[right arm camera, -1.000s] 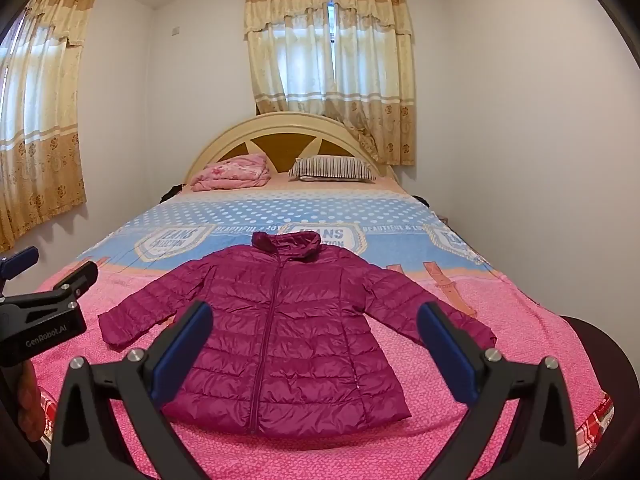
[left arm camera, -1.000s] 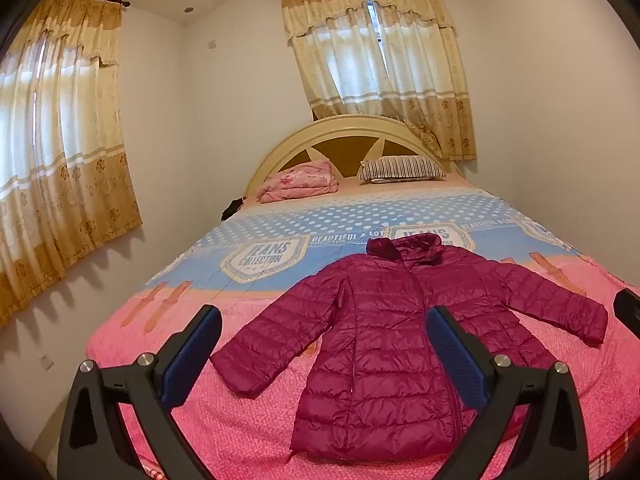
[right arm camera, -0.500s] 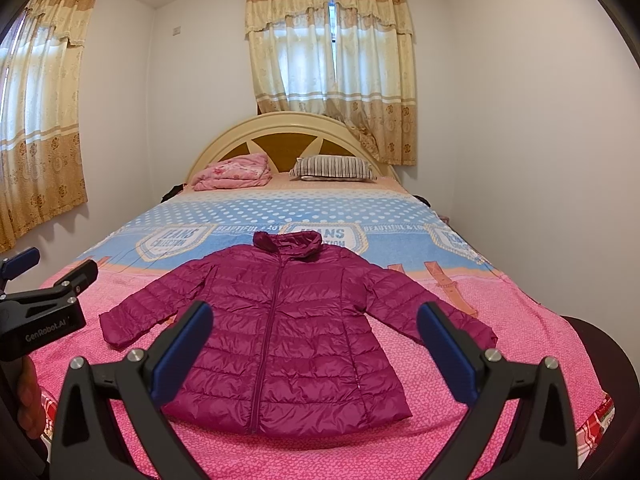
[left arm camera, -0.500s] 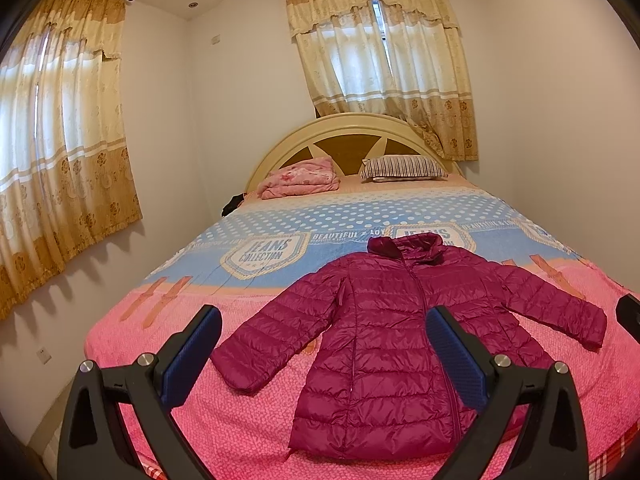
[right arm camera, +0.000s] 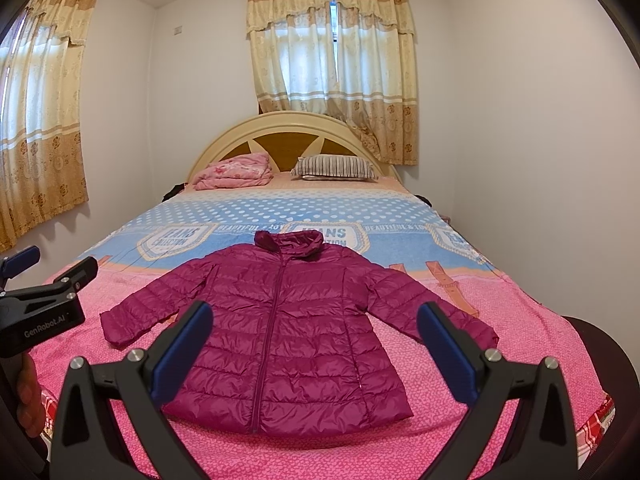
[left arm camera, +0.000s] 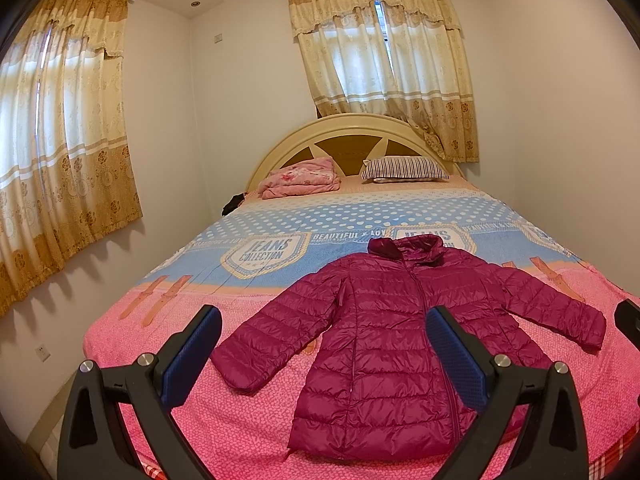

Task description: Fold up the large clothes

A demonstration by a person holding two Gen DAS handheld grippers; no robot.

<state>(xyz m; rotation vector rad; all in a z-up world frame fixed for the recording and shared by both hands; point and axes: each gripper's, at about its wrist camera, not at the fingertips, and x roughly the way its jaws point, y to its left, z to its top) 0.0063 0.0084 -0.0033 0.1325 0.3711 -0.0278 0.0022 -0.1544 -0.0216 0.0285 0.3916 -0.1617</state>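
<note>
Curtained bedroom, and the bed (left arm camera: 132,316) cover reads "JEANS COLLECTION" and "BEAUTIFUL". A magenta jacket (right arm camera: 288,336) lies flat near the foot, zipped, sleeves out. Left hand-held gripper (left arm camera: 324,354), marked "GenRobot.AI" on its side, hangs spread wide, holding nothing. Right hand-held gripper (right arm camera: 314,350) is spread just as wide above the jacket, also empty.

Dark object (left arm camera: 233,203) beside headboard: too small to identify. Sheet lettering (right arm camera: 256,227): partly covered by jacket collar (right arm camera: 289,243). Hand (right arm camera: 30,396): cut off at frame edge. Left gripper (right arm camera: 48,268): body cropped at left.
</note>
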